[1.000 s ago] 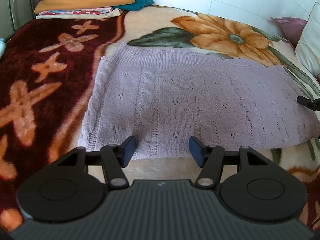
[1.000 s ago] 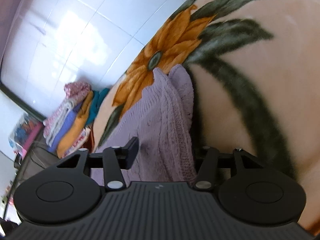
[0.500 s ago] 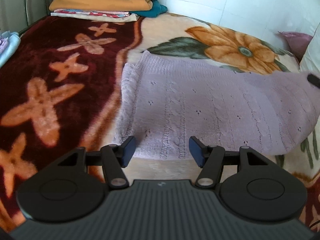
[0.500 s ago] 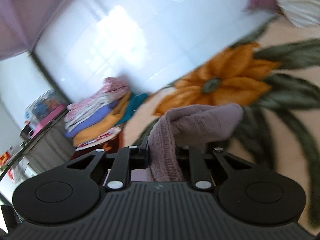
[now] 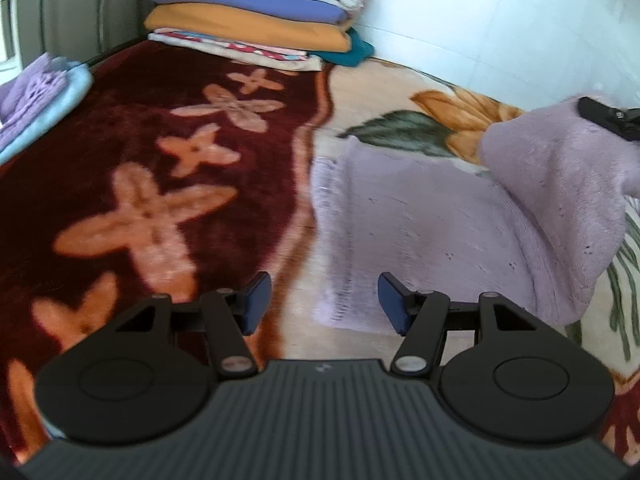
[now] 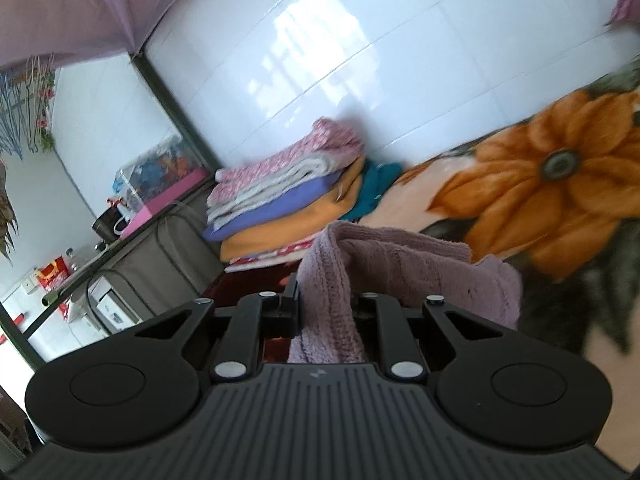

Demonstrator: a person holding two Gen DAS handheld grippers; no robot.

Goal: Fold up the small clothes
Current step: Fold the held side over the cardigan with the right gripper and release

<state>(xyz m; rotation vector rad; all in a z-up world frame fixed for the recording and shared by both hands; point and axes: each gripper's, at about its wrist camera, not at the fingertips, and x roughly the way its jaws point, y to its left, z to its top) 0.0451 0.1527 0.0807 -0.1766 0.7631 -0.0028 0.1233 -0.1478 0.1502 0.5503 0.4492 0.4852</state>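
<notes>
A lilac knitted sweater (image 5: 424,224) lies on the flowered bed blanket (image 5: 152,184). Its right end (image 5: 560,184) is lifted and curled over towards the left. My right gripper (image 6: 326,312) is shut on that end of the sweater (image 6: 400,264) and holds it in the air; it shows at the right edge of the left wrist view (image 5: 612,118). My left gripper (image 5: 322,300) is open and empty, low over the blanket at the sweater's near left corner.
A stack of folded clothes (image 5: 260,12) stands at the bed's far end by the tiled wall (image 6: 360,60). More folded lilac and light blue cloth (image 5: 36,100) lies at the far left. A dark bed frame and shelves (image 6: 100,264) stand beyond.
My right gripper closed on the sweater's right end, lifted it and carried it leftwards over the body. My left gripper shifted left to the sweater's near left corner, still open.
</notes>
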